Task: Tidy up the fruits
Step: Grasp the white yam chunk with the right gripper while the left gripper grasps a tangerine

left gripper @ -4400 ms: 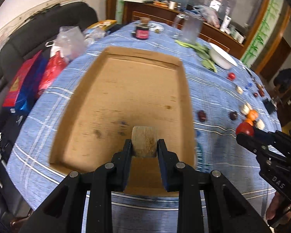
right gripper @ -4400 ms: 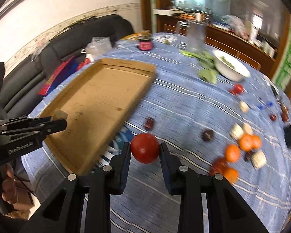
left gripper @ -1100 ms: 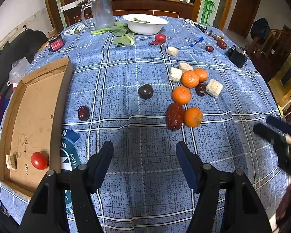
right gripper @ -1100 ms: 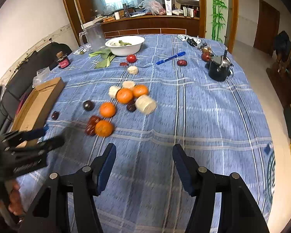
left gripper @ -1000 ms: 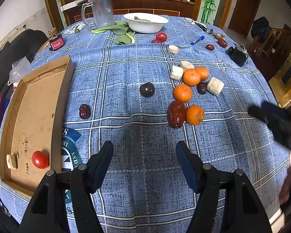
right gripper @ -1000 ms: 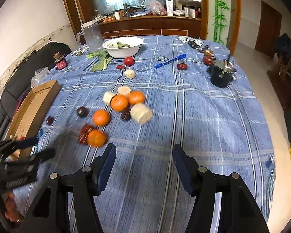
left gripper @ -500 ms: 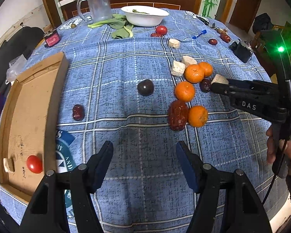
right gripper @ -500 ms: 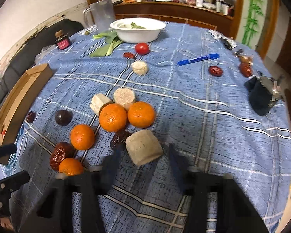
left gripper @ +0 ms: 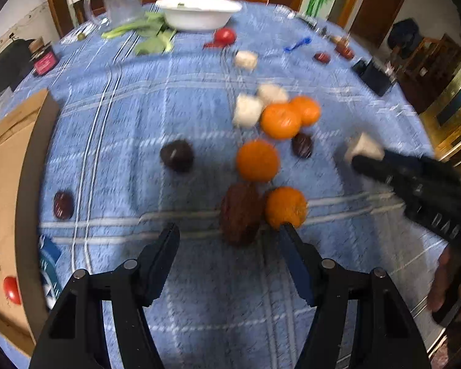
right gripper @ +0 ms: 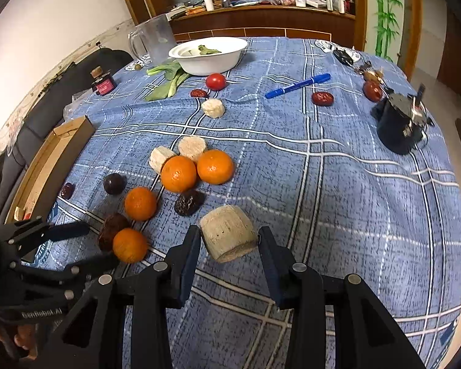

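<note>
Both tongs are lower over the desk (right gripper: 338, 184) than before. Right tongs (right gripper: 229, 240), jaws just narrowed, are clamping the pale cylinder (right gripper: 227, 236). Left tongs (left gripper: 229, 240) are standing apart, flanking the dark date (left gripper: 239, 212) beside an orange (left gripper: 285, 206).

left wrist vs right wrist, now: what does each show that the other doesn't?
Left wrist only: the right gripper seen from outside, shut on the beige chunk; its jaws have just been closing. Right wrist only: the left gripper seen from outside, open beside the nearest orange. Both: that orange, the chunk, the white bowl, the cardboard tray.
</note>
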Demonstrator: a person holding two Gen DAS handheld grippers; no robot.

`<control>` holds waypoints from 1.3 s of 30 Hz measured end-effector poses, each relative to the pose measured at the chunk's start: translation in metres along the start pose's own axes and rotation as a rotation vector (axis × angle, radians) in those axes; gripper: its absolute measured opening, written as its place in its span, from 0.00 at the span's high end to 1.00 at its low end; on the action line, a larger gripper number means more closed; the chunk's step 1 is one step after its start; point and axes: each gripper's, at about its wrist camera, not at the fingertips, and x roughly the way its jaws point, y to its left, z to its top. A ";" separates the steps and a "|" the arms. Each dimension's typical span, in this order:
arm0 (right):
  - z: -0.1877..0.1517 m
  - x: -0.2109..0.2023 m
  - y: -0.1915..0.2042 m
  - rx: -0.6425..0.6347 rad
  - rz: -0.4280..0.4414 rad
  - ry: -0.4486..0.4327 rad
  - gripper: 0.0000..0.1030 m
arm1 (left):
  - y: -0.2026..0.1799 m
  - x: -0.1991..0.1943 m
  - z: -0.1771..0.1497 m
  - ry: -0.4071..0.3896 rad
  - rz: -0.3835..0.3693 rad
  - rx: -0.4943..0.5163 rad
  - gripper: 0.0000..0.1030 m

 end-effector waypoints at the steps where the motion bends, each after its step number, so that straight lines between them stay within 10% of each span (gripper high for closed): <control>1: -0.001 -0.001 -0.001 0.006 0.001 -0.001 0.60 | -0.002 0.000 0.003 -0.008 -0.009 0.003 0.36; 27: -0.010 -0.009 -0.008 0.055 0.041 0.007 0.59 | -0.017 -0.007 -0.004 0.038 -0.101 0.031 0.36; 39: -0.012 -0.011 -0.010 0.048 0.056 0.009 0.59 | -0.010 0.011 0.002 0.041 -0.006 -0.024 0.47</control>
